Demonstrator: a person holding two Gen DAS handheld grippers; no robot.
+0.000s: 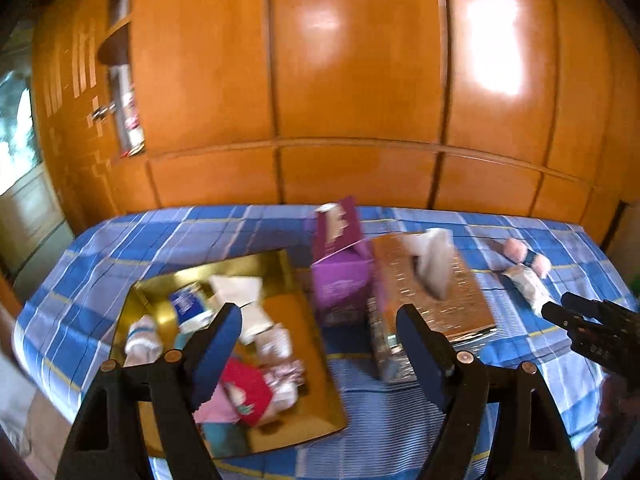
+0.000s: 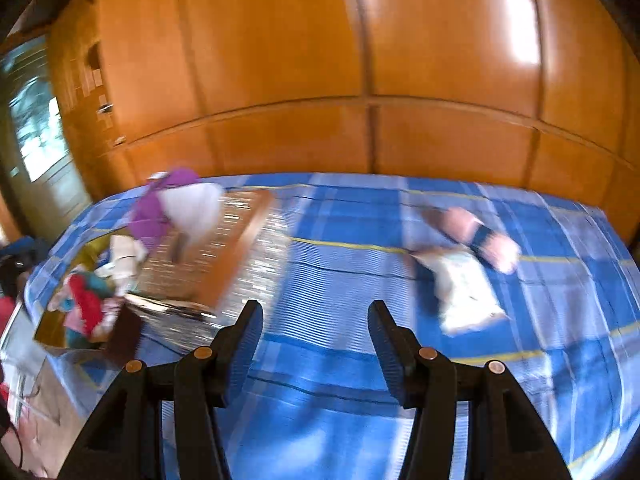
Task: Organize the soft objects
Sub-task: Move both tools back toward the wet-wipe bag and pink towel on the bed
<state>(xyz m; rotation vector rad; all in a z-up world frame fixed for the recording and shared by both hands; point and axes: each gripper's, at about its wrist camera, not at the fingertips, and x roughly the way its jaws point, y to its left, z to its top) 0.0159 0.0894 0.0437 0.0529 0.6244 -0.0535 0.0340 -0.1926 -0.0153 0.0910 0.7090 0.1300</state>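
Left gripper (image 1: pixel 316 328) wide open – empty (over gold box (image 1: pixel 280 264)); right gripper (image 2: pixel 316 320) half-open, empty.

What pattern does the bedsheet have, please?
The bedsheet is a blue and white plaid with thin yellow lines, clearest in the right wrist view.

Left gripper (image 1: pixel 320 320): black plastic frame, triangular cut-outs, blue ribbed pads (image 1: pixel 218 344), copper-coloured rivets. Right gripper (image 2: pixel 316 316) was built alike: black arms, blue pads (image 2: pixel 248 340), copper rivets at the pivots.
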